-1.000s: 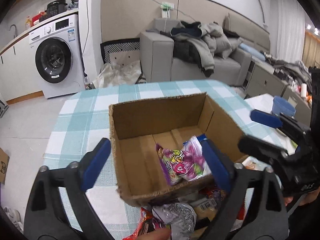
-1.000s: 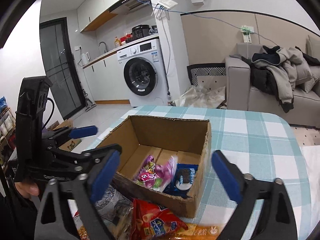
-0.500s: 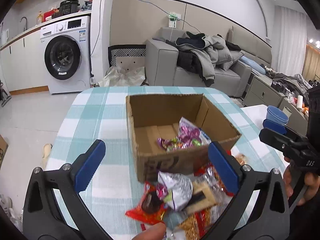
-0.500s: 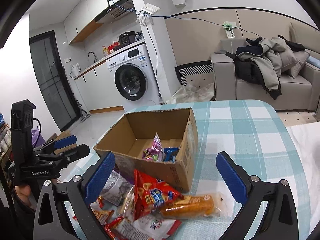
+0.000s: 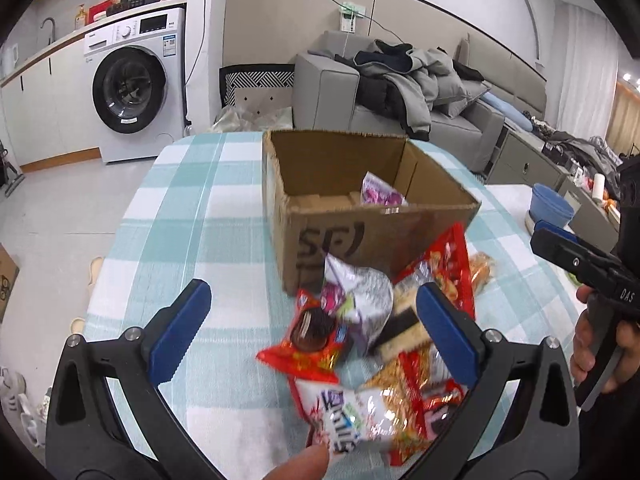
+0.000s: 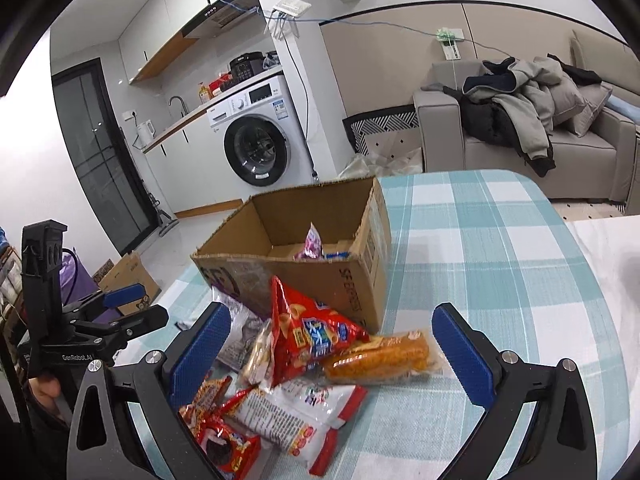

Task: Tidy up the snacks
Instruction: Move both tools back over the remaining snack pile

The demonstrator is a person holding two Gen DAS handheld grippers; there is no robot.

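Observation:
An open cardboard box (image 5: 384, 236) stands on the checked tablecloth, also in the right wrist view (image 6: 360, 280). A purple candy bag (image 5: 378, 194) and a blue packet (image 6: 338, 256) lie inside it. A pile of snack packets (image 5: 372, 344) lies in front of the box: a red chip bag (image 6: 308, 336), a long orange snack (image 6: 380, 356), a white-red bag (image 6: 296, 412), a red cookie packet (image 5: 312, 336). My left gripper (image 5: 312, 328) is open and empty above the pile. My right gripper (image 6: 332, 348) is open and empty over the pile.
The table (image 6: 480, 240) has a teal checked cloth. A blue bowl (image 5: 552, 204) stands at the right. Behind are a washing machine (image 5: 136, 96) and a grey sofa with clothes (image 5: 404, 92). A cardboard box (image 6: 128, 280) lies on the floor.
Both grippers have drawn back from the box toward the near table edge and now hover over the snack pile. Both stay open and empty.

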